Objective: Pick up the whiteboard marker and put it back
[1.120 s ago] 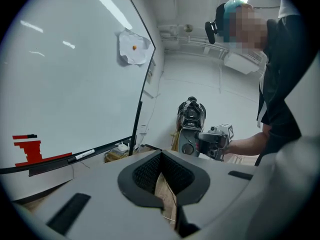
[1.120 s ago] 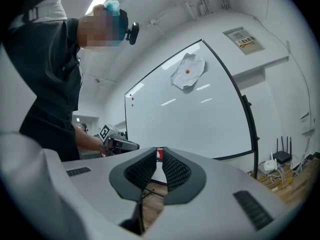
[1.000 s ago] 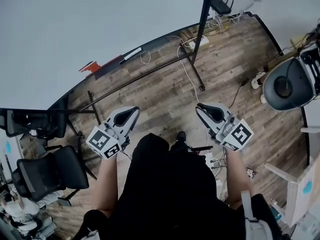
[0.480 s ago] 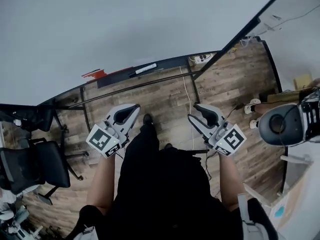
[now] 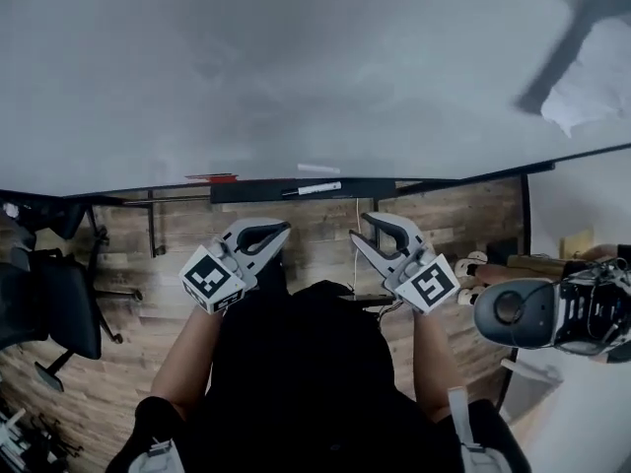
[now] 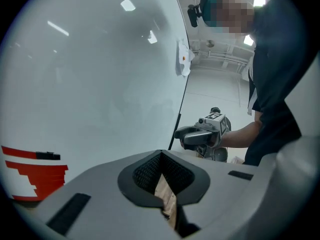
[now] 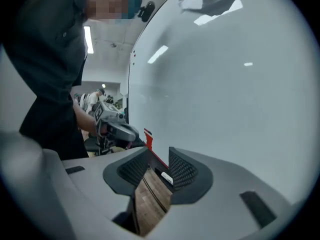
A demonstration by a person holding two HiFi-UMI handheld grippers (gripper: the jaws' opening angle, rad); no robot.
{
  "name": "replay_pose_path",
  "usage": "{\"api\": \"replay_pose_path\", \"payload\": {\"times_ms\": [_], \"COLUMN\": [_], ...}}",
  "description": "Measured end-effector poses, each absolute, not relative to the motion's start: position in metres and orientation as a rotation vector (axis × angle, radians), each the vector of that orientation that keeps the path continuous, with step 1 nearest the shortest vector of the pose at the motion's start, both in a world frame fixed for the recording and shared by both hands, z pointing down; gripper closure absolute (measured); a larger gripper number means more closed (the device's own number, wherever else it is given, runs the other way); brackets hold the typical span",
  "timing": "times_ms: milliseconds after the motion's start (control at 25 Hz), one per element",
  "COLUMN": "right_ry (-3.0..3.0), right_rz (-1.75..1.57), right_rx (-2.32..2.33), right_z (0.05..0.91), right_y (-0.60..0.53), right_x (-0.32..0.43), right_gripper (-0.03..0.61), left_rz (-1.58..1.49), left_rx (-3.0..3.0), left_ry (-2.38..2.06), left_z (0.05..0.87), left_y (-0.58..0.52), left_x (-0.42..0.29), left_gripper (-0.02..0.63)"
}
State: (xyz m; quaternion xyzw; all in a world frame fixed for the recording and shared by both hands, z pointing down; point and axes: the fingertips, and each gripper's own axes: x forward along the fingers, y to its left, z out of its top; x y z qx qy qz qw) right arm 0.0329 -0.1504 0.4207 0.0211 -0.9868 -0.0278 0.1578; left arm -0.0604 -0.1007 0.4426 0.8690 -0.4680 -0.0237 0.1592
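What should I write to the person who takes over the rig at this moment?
Left claw: shut, empty.
Right claw: open; its jaws have just been opening, with nothing between them.
Whiteboard marker: lies on the tray under the whiteboard, ahead of both claws and apart from them.
Done: both claws face the tray.
Left: pick up the marker and put it back.

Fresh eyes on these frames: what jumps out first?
The big whiteboard fills the upper head view. On its dark tray lies the white marker, with a red item to its left. Below, the left claw is shut. The right claw has just been opening its jaws, with nothing held between them, and both point toward the tray.
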Motion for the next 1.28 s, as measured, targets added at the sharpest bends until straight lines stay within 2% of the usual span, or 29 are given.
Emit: {"api": "replay_pose_path", "payload": {"times_ms": [440,1280], "right_ry": [-2.373,-2.129], "right_rz": [-0.305,-0.572], "right_rx": [-0.152,-0.247], "right_z": [0.513,0.589], "right_y": [-0.169,-0.184], "right_x": [-0.016,-0.052], "right_gripper": [0.446,0.469], "left_rz": [-0.069,-0.092], "left_rx": [2.301,2.153], "left_ry": [-1.545,-1.676], "left_z": [0.460,0.482], "left_y": [-0.107,-0.105], "left_x": [-0.085,-0.095], "left_gripper": [0.603,0.603]}}
